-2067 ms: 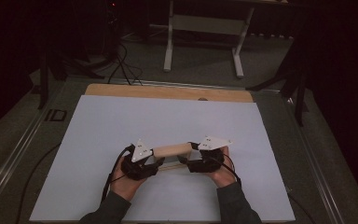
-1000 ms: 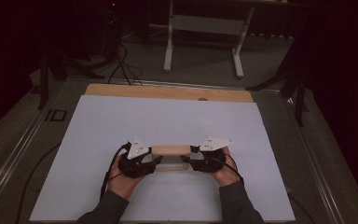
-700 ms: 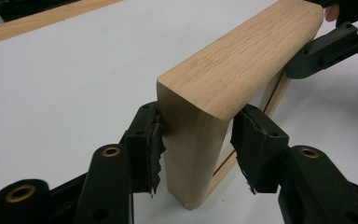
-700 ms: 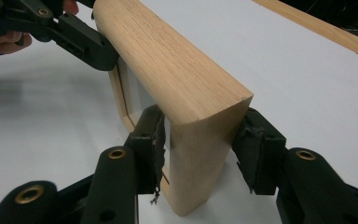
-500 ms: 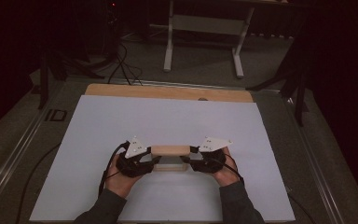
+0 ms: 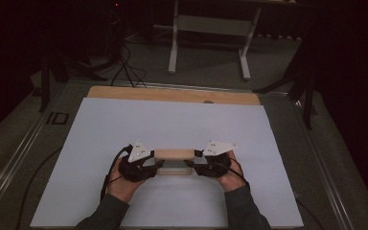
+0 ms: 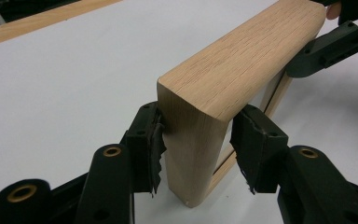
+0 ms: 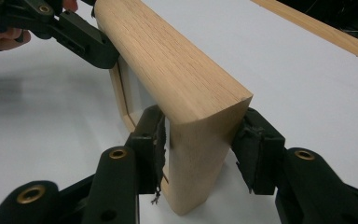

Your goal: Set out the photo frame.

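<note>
high view, nearest first: two forearms come in from the bottom edge, each hand holding a hand-held gripper at one end of a small wooden frame (image 6: 174, 154) that stands on edge on the white worktop (image 6: 172, 120), near its front middle. the left hand-held gripper (image 7: 200, 140) has its jaws around the frame's near upright; one pad touches the wood, while the other seems to stand just off it, so i judge it a loose hold, not a clamp. the right hand-held gripper (image 8: 205, 140) sits the same way on the opposite upright, with a similar slim gap on one side. the frame looks like solid oak, stiff, fairly light, smooth enough to slide if pinched lightly; the flat faces of the uprights seem the best places to grip. farther back, a wooden strip (image 6: 172, 94) edges the worktop, and a white stand (image 6: 211, 28) rests on the floor. no containers are here.
</note>
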`<state>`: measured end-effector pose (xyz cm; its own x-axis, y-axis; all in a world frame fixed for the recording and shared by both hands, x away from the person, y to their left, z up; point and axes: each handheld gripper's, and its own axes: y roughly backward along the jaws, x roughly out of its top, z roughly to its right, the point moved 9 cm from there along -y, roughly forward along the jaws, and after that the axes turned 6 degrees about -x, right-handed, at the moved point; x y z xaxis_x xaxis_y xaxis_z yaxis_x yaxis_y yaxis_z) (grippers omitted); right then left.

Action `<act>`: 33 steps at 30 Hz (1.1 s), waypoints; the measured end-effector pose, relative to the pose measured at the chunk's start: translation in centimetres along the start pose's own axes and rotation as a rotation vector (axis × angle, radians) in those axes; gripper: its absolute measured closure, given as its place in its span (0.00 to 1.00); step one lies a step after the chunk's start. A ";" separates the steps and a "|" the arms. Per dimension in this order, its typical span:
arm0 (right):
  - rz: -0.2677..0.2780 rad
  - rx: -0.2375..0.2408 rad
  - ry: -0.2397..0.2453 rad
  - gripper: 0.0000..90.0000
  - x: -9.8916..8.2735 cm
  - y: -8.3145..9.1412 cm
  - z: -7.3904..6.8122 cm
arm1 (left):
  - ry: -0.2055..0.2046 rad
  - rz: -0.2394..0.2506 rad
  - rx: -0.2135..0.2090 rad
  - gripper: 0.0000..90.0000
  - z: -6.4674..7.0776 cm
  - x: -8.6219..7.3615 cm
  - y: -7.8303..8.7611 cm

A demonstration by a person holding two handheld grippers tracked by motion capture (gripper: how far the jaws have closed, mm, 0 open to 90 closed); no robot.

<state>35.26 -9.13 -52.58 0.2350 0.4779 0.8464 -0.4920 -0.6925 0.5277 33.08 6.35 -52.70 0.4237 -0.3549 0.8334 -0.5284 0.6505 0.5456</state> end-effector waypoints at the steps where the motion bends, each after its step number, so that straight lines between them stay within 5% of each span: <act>1: 0.000 -0.001 0.002 0.61 0.0 0.0 0.0 | -0.001 -0.001 0.000 0.60 0.0 0.0 0.0; 33: 0.012 -0.023 0.010 0.61 1.1 -0.3 0.2 | -0.010 0.013 0.020 0.59 -0.9 1.0 0.6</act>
<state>35.83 -8.46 -51.78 0.2206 0.4754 0.8517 -0.5138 -0.6856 0.5158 33.83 6.98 -51.63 0.4093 -0.3529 0.8414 -0.5483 0.6420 0.5360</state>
